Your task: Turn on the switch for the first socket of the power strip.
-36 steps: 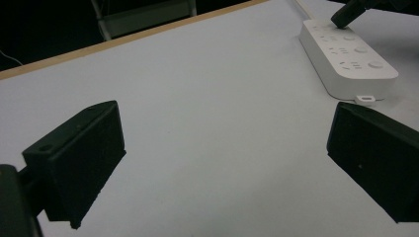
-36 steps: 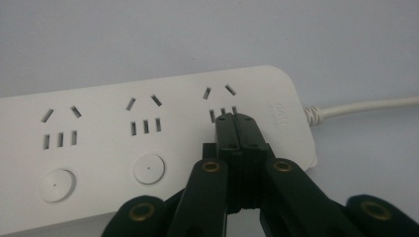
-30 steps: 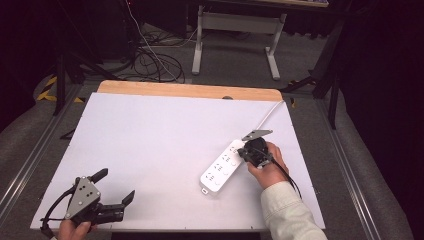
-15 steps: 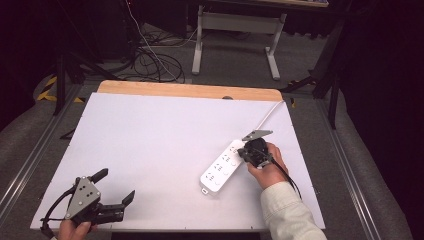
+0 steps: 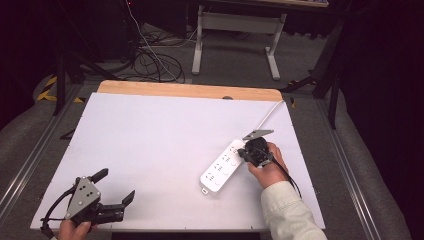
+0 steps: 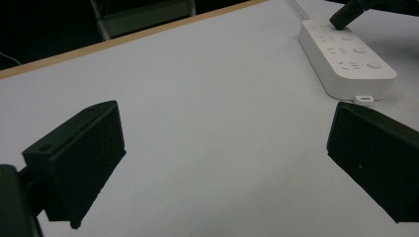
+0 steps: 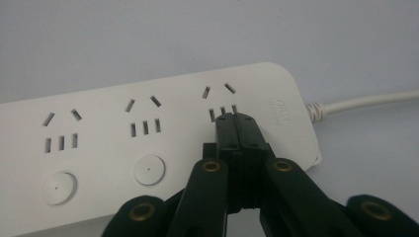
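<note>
A: Where is the white plastic three-outlet power strip [image 5: 224, 167] lying?

B: Near the surface's [image 5: 150, 135] right edge, slanting from the middle of that edge down toward the front edge, with its white cord [image 5: 267, 116] running off to the far right corner.

A: And the right tongs [image 7: 236, 118]?

B: They are pressed together with nothing between them, and their joined tip is bearing down on the strip's cord end. In the right gripper view the tip is resting just below the last socket, where the other two sockets each have a round white button [image 7: 149, 170]. So the person is probably pressing that socket's switch; the closed jaws make one firm poking point.

A: Is the high view confirming that?

B: Not really. There the right hand [image 5: 267, 167] and gripper body are covering the contact spot. The left gripper view is showing the black tip [image 6: 341, 19] touching the strip's top from afar.

A: And the left tongs [image 6: 222, 163]?

B: Spread wide and holding nothing, idling at the front left corner, well apart from the strip, presumably parked out of the way.
</note>
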A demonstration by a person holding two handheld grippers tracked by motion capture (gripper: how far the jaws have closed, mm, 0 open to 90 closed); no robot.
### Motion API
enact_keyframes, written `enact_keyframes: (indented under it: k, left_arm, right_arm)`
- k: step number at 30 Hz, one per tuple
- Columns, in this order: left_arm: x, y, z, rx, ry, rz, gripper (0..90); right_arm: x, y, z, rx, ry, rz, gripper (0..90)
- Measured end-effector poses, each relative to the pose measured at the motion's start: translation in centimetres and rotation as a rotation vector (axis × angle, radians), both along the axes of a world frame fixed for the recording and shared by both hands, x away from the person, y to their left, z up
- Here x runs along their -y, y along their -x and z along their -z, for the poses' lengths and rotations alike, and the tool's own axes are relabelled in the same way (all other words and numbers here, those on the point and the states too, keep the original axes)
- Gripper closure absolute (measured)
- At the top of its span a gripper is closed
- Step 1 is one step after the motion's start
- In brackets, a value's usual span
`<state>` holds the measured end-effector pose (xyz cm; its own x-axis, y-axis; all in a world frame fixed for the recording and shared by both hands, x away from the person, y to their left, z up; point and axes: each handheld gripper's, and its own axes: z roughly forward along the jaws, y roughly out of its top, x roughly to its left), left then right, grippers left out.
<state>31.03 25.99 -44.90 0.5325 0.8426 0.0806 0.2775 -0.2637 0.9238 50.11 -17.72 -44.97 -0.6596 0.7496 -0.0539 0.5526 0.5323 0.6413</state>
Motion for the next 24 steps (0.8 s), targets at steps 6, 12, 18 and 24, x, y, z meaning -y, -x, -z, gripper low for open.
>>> enact_keyframes:
  k: [6, 12, 18, 24]
  left_arm:
    - [0.0, 0.0, 0.0, -0.001, -0.001, 0.003, 1.8]
    - [0.0, 0.0, 0.0, -0.001, -0.002, 0.005, 1.8]
    - [-0.1, 0.0, 0.0, 0.000, 0.003, 0.002, 1.7]
    - [0.0, -0.1, 0.0, -0.005, 0.002, 0.002, 1.7]
  right_arm:
    - [0.0, 0.0, 0.0, 0.001, -0.002, 0.003, 90.0]
    - [0.0, 0.0, 0.1, -0.002, -0.001, 0.001, 90.0]
    - [0.0, 0.2, -0.2, 0.004, 0.011, -0.003, 90.0]
    - [0.1, 0.8, -1.9, 0.052, -0.045, -0.009, 90.0]
